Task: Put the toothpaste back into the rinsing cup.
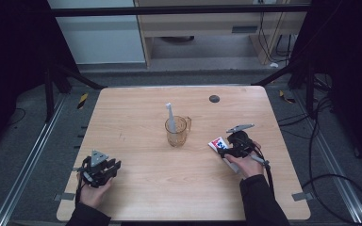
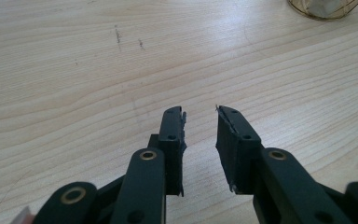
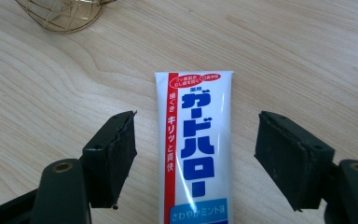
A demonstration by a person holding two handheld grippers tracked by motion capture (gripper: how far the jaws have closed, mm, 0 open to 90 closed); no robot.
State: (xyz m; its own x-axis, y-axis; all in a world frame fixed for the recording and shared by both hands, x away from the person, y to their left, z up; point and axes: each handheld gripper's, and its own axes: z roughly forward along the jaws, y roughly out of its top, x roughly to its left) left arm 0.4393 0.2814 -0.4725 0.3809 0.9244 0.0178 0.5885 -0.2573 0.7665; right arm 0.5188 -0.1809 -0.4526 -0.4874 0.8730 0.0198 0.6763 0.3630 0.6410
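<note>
Right gripper (image 3: 196, 140) of mine hangs released, jaws spread wide either side of the white toothpaste tube with blue and red print (image 3: 196, 149), untouched on the pale wooden table (image 1: 136, 117) at four o'clock from the amber glass mug (image 1: 176, 132). Left gripper (image 2: 200, 116) sits slightly parted, gripping nothing.

White toothpaste tube (image 3: 196, 149) with blue lettering lies flat on table.
</note>
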